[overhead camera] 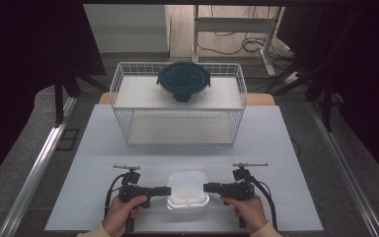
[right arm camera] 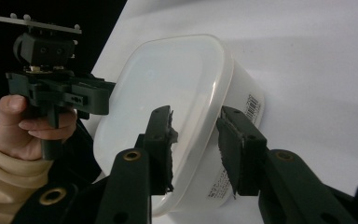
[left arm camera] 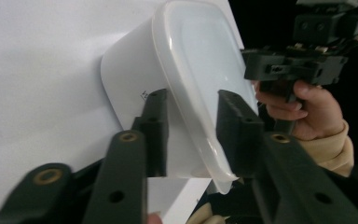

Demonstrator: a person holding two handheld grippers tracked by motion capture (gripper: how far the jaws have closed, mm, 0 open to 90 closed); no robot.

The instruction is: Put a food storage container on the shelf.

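A translucent white lidded box [overhead camera: 188, 190] sits near the front edge of the white table [overhead camera: 103, 158]. My left gripper [overhead camera: 164, 191] points at the box's left side, and my right gripper [overhead camera: 208, 187] points at its right side. In the left gripper view the box [left arm camera: 200, 60] has its lid rim running between the jaws of my left gripper [left arm camera: 192, 95], which stand apart, one on either side of it. In the right gripper view my right gripper [right arm camera: 196, 112] straddles the opposite rim of the box [right arm camera: 168, 79] the same way, jaws apart.
A white wire basket rack [overhead camera: 123, 133] stands at the back of the table. On its upper shelf rests a round container with a dark blue lid [overhead camera: 183, 80]. Dark floor and metal rails flank the table.
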